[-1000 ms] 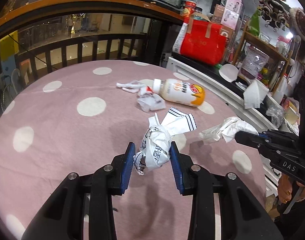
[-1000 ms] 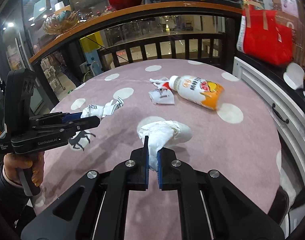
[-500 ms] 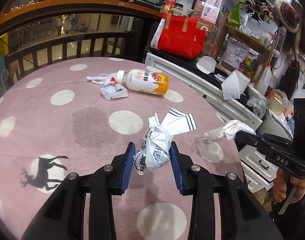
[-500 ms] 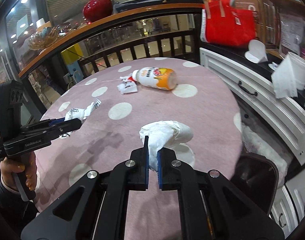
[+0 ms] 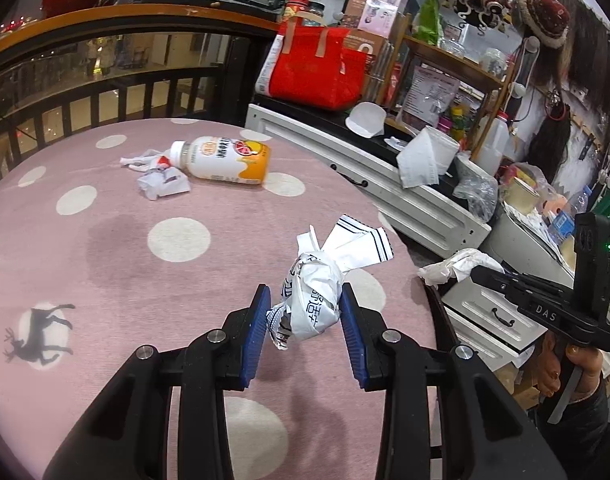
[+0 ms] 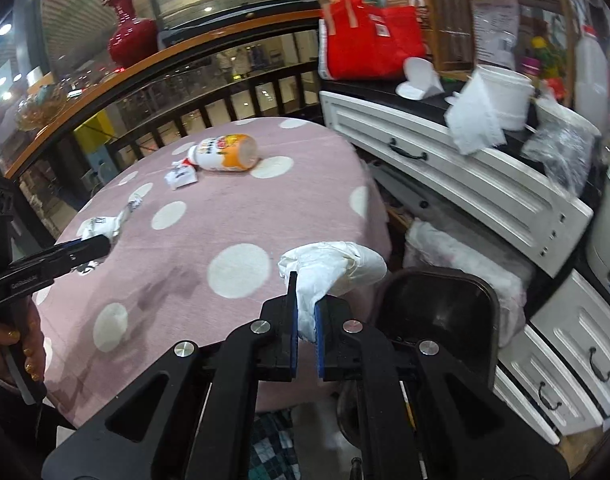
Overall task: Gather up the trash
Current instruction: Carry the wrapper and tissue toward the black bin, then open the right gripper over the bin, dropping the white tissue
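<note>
A round table (image 5: 105, 264) under a pink cloth with white polka dots and one black deer silhouette fills most of both views. To its right, at about three o'clock in the right wrist view, stands a dark bin (image 6: 441, 312) with an open mouth, beside the table's edge and in front of a white cabinet (image 6: 457, 176) with black drawer handles. A red bag (image 5: 317, 68) sits on the dark counter above that cabinet.

On the far side of the cloth, at eleven o'clock in the left wrist view, a plastic drink bottle (image 5: 221, 160) lies on its side: white body, orange base, white cap, fruit picture on the label. Touching its cap end is a small crumpled wrapper (image 5: 161, 184), white with red and dark print.

The left gripper (image 5: 305, 320) has its blue pads pressed narrowly on a crumpled printed wrapper (image 5: 317, 292), white with dark lettering and a striped edge flaring out toward one o'clock; it is lifted clear above the cloth. In the right wrist view this gripper shows at nine o'clock, over the table's left part.

The right gripper (image 6: 305, 332) is pinched nearly closed on a wad of white tissue (image 6: 333, 268), soft, creased and plain, which bulges out beyond the pads toward one o'clock. It hangs over the table's rim, just beside the bin's mouth.
</note>
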`<state>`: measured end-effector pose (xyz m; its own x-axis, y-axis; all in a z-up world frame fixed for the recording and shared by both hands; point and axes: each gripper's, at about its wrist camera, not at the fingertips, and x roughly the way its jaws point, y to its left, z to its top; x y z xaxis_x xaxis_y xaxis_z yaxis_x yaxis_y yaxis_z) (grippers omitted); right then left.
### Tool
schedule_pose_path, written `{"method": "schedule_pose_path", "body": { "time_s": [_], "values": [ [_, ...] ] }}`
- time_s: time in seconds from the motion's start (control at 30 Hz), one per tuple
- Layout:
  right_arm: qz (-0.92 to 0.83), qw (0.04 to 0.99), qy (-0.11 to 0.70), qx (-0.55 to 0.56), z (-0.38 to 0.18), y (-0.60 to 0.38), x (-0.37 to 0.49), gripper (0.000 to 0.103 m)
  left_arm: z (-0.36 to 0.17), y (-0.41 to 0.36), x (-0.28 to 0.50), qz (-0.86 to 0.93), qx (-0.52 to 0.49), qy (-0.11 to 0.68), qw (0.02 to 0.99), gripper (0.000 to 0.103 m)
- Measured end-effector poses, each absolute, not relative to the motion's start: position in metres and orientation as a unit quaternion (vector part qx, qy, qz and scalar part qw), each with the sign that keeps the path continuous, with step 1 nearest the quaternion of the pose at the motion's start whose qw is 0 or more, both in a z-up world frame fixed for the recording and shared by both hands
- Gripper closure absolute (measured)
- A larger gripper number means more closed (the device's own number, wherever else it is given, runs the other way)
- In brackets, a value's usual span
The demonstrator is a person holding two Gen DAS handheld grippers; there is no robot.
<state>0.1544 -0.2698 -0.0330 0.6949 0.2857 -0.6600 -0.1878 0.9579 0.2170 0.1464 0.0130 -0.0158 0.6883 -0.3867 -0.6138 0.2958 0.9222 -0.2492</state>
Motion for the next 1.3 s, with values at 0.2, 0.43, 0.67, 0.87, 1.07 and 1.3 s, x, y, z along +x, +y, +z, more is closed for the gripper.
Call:
{"method": "schedule_pose_path", "body": {
  "time_s": [0.2, 0.43, 0.67, 0.87, 1.07, 1.3],
  "values": [
    [0.080, 0.914, 0.389, 0.086, -0.052, -0.307, 0.148, 0.096, -0.016, -0.011, 0.144, -0.211, -0.060, 0.351, 0.910, 0.068],
    [0.035, 0.885, 0.453, 0.102, -0.101, -0.338, 0.158, 0.096, -0.017, -0.037, 0.142, -0.235, -0.052, 0.352, 0.904, 0.068],
    [0.015, 0.852, 0.508, 0.127, -0.152, -0.353, 0.171, 0.096, -0.018, -0.057, 0.141, -0.252, -0.048, 0.357, 0.898, 0.068],
    [0.001, 0.828, 0.539, 0.153, -0.185, -0.363, 0.175, 0.085, -0.020, -0.070, 0.141, -0.264, -0.044, 0.361, 0.893, 0.068],
    [-0.011, 0.833, 0.528, 0.166, -0.187, -0.369, 0.166, 0.034, -0.023, -0.083, 0.142, -0.277, -0.043, 0.368, 0.886, 0.068],
    [-0.021, 0.843, 0.509, 0.174, -0.166, -0.377, 0.156, 0.034, -0.027, -0.104, 0.141, -0.301, -0.040, 0.377, 0.875, 0.068]
  ]
}}
